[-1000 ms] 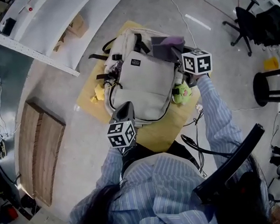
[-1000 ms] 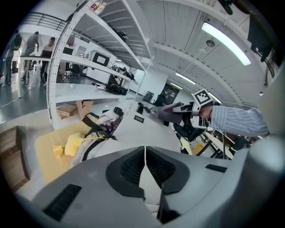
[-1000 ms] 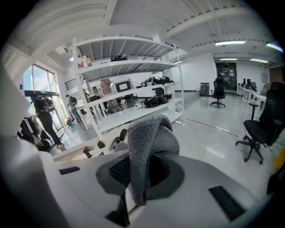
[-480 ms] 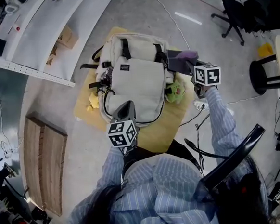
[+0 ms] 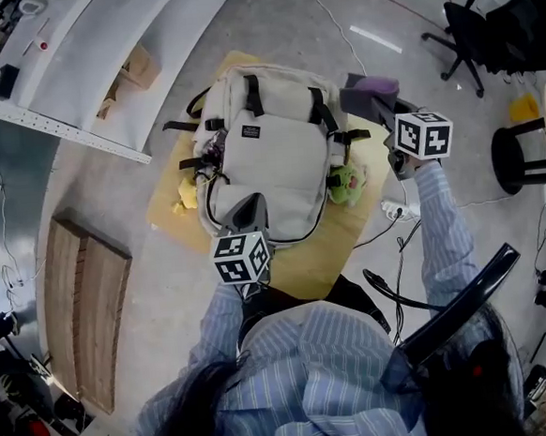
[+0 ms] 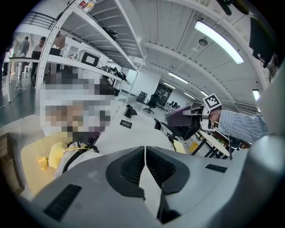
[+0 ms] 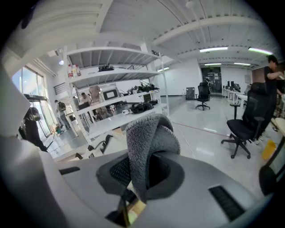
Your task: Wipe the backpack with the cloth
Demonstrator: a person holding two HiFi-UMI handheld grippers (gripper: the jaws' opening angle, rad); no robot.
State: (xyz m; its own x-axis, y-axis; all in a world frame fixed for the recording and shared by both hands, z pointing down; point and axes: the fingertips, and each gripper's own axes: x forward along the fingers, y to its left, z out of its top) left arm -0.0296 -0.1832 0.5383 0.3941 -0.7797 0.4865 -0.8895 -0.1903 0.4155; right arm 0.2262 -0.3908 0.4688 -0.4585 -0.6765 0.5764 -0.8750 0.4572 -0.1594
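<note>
While the right claw (image 5: 380, 112) is clenched on a folded grey cloth (image 7: 147, 138) (a loop of it bulges out ahead of the jaws), it hangs just beside the upper right corner of the backpack (image 5: 267, 147), apparently apart from the fabric. The backpack lies flat on a yellow mat (image 5: 328, 255) on the floor, with its shoulder straps at the far end. The left claw (image 5: 245, 209) has its jaws together on nothing and sits at the bag's near edge; whether it presses down cannot be told.

Likely risks from here:
- With no grip on the bag, a firm wipe may drag it across the mat.
- The cloth may catch on the side strap (image 5: 347, 137) or a buckle and pull out of the jaws.
- A wide sweep may knock the green toy (image 5: 345, 180) lying against the bag's right side.
</note>
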